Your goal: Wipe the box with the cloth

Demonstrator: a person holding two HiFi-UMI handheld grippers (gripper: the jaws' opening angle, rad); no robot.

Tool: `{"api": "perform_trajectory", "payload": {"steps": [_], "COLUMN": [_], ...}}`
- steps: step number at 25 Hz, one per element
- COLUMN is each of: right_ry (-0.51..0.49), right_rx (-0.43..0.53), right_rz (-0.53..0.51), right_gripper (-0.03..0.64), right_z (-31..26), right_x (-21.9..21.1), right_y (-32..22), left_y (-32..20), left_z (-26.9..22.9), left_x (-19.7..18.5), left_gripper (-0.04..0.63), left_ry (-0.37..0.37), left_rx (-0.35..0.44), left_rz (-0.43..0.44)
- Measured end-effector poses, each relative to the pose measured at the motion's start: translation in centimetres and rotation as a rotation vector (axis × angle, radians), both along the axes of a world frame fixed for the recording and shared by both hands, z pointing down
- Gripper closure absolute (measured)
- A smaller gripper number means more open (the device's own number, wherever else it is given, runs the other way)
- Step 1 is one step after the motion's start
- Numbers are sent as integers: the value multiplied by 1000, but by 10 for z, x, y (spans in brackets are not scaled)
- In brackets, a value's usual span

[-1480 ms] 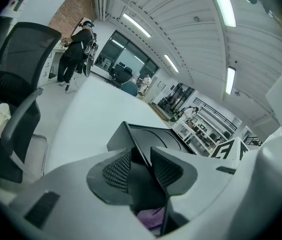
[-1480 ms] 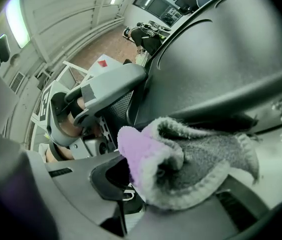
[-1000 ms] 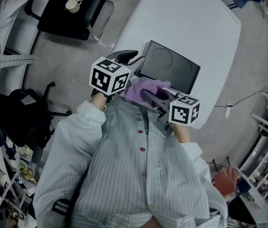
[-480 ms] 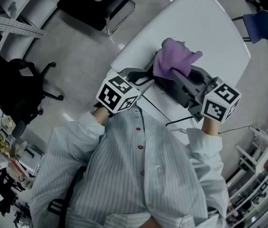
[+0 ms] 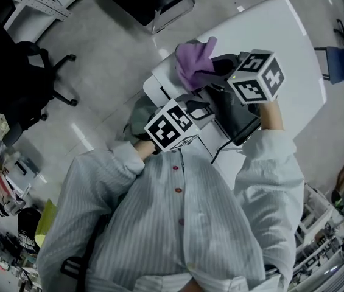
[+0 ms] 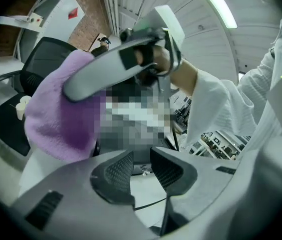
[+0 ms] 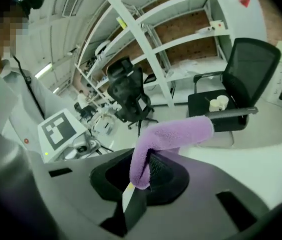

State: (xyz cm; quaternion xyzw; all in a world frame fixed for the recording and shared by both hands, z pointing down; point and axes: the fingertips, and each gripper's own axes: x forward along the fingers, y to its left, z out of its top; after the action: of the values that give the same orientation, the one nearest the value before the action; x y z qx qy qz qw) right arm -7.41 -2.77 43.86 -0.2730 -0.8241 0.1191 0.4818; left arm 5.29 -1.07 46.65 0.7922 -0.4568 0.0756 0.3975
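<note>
One purple cloth (image 5: 191, 62), one dark box (image 5: 242, 120), two hand-held grippers. The right hand-held gripper (image 7: 148, 171) is clamped on the cloth's fold, lifted near the white surface's (image 5: 281, 35) left edge, beside the box. The left hand-held gripper (image 6: 141, 166) has its jaws slightly apart and empty, near the box.

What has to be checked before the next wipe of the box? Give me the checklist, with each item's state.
1. Cloth gripped in the right claw: ok, jaws shut on its fold.
2. Cloth touching the box: not ok, it sticks out in the air.
3. Left claw steadying the box: not ok, jaws apart, nothing between them.
4. Box flat on the table: cannot tell, mostly hidden in the head view.
5. Free cloth ahead of the claw for wiping: ok, a long end juts forward.
</note>
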Motion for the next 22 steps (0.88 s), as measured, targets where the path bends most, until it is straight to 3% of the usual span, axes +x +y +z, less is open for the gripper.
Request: {"api": "perform_trajectory", "payload": {"steps": [6,17,22], "right_ry": [238,532,621], "right_rx": [23,-5,-36], "right_rz": [-259,-552,-595], "right_gripper": [568,568,568], "right_z": [51,78,80], "right_x": [5,38,42], "right_y": [15,38,39], "left_y": [-9,-18,-19], "left_z": [5,21,22], "left_x": [8,7,3], "left_gripper": [488,494,514], "left_ry": [26,60,74], "left_rx": [14,-18,-33], "left_rz": [-49,-114,-126]}}
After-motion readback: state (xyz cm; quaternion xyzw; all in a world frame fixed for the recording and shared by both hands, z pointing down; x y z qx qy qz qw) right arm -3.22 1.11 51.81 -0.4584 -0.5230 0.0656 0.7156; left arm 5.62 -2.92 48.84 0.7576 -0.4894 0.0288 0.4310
